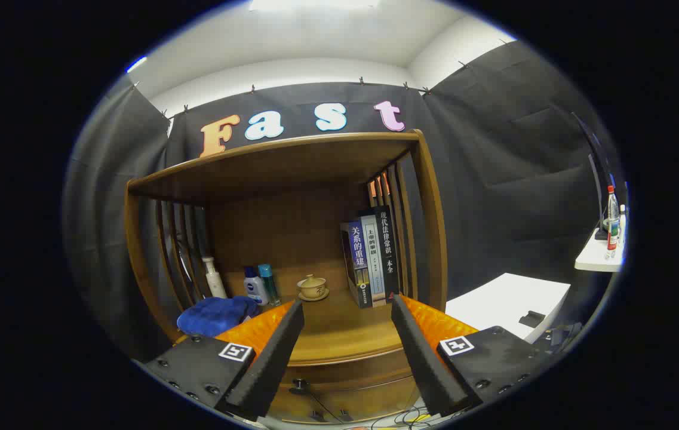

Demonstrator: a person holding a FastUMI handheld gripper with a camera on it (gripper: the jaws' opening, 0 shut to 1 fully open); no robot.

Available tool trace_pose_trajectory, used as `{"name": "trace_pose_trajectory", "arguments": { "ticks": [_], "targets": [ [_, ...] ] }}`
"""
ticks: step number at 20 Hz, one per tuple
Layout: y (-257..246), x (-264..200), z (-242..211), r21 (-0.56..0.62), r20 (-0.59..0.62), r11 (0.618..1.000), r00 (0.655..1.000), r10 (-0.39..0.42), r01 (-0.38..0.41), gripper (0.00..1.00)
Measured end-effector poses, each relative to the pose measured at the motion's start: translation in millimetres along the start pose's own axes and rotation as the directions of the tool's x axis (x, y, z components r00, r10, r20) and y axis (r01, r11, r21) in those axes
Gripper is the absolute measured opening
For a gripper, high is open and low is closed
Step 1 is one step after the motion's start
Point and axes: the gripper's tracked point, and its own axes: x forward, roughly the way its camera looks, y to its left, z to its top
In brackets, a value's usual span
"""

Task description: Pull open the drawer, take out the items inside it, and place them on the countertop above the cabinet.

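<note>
The drawer is seen shut below the counter, so nothing is done yet: it must be pulled open and emptied. The fingers are held wide apart and empty, just in front of the drawer. Its knob is small and hard to make out. What is inside the drawer is hidden.

On the shelf ahead of me I see a blue cloth, a white pump bottle, two small bottles, a lidded teacup on its saucer and upright books; a white box sits off to one side
</note>
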Motion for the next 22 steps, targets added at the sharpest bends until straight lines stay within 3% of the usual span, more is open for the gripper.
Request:
{"name": "trace_pose_trajectory", "arguments": {
  "ticks": [22],
  "targets": [
    [20,0,-19,-0.015,-0.02,1.0,1.0,0.011,-0.011,0.98]
  ]
}}
